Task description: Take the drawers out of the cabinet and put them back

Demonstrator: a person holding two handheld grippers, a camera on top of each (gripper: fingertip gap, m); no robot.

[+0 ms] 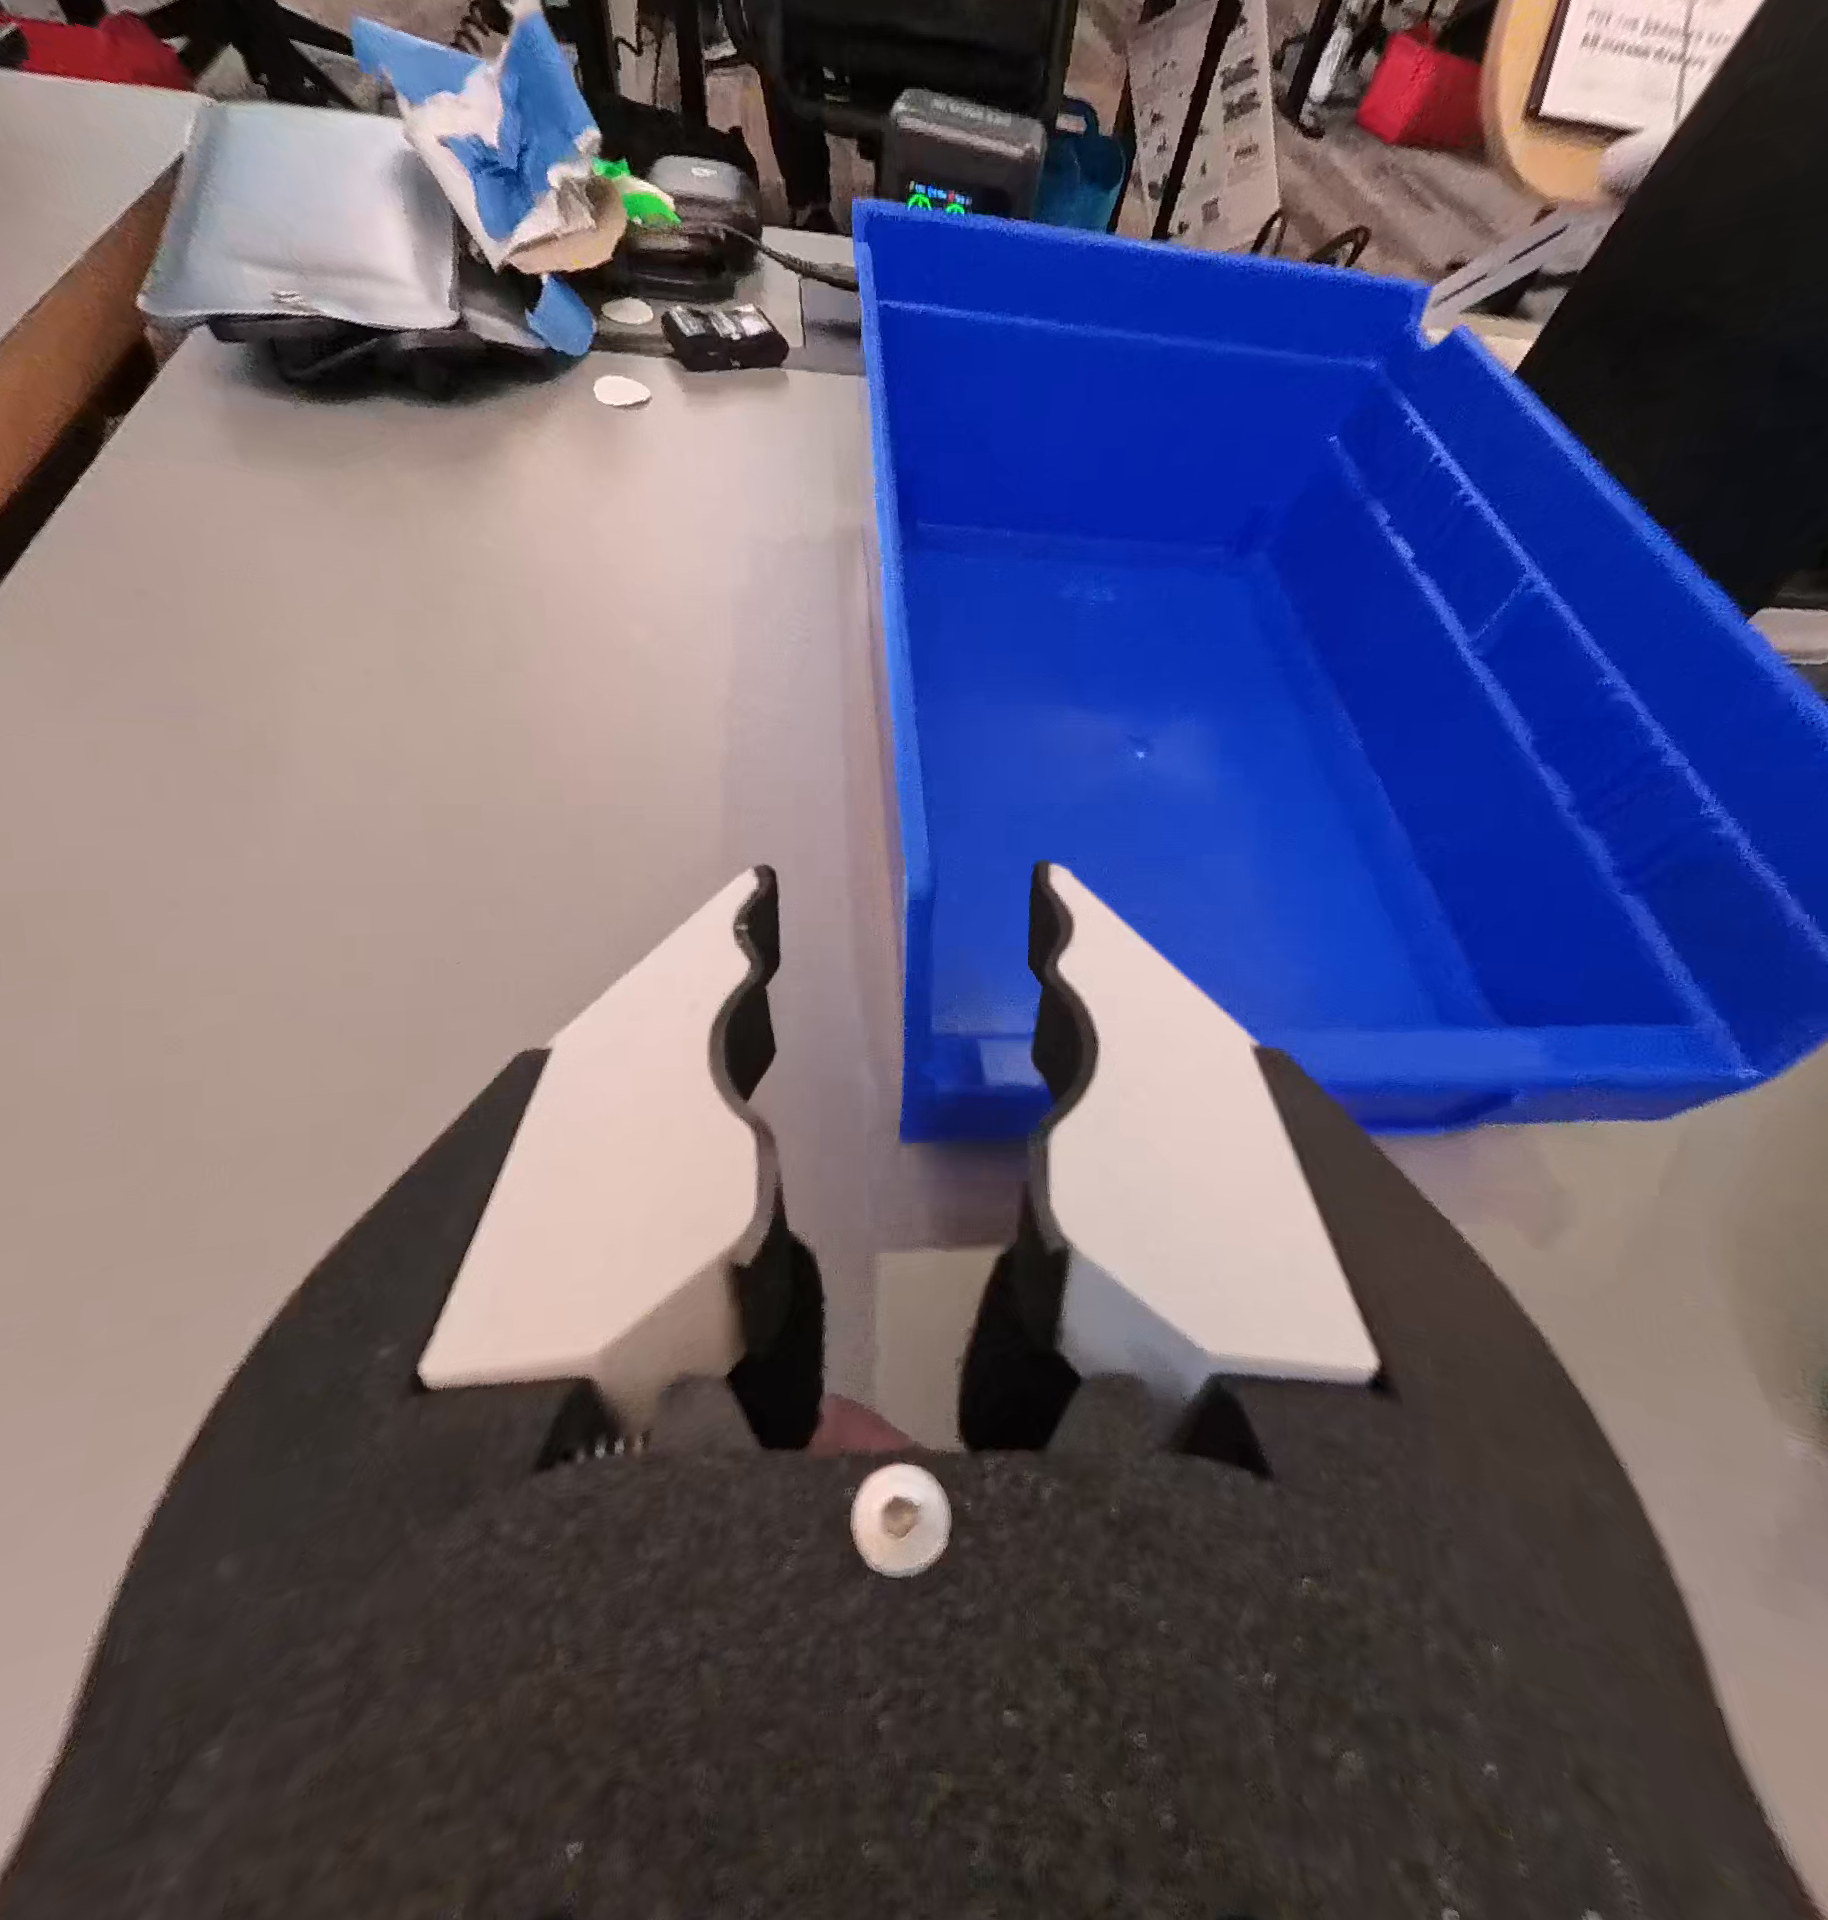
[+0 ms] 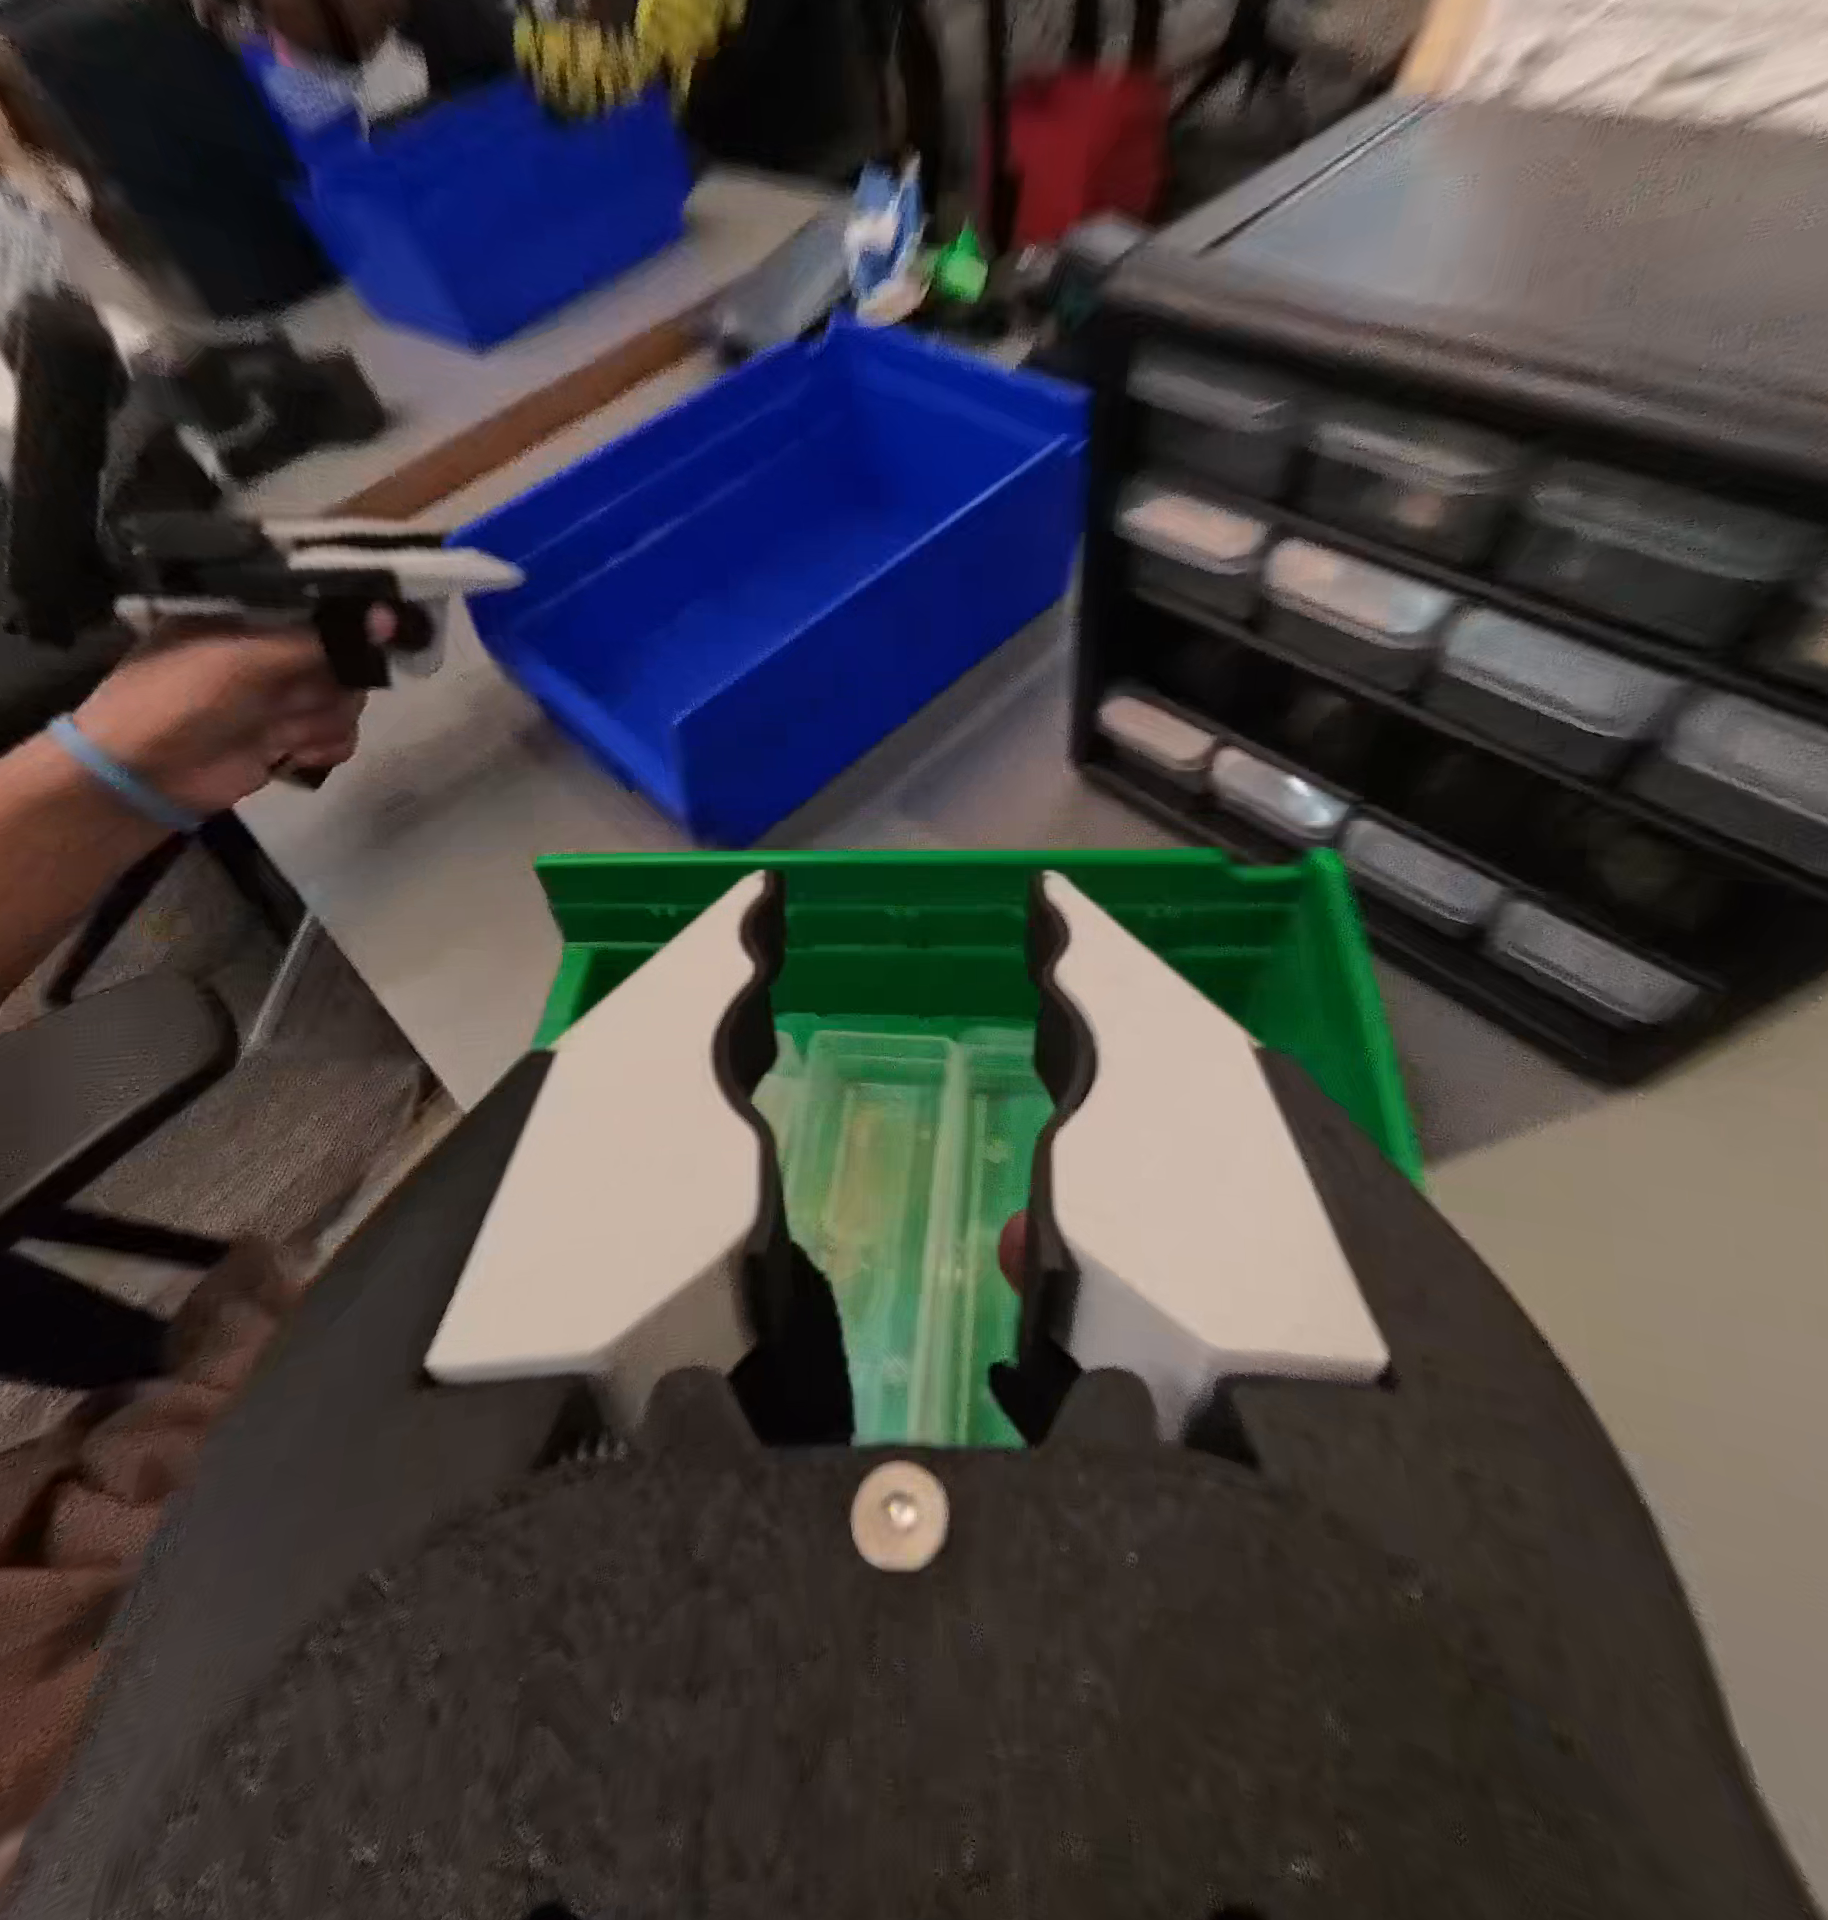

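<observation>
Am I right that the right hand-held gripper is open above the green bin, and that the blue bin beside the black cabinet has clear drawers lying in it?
Not quite: the blue bin is empty, as the left wrist view shows. The clear drawers lie in the green bin, seen in the right wrist view. The rest holds: the right hand-held gripper is open above the green bin, and the blue bin sits beside the black cabinet.

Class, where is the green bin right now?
In the right wrist view, the green bin sits on the table directly beneath the open right tool, nearer than the blue bin and black cabinet.
</observation>
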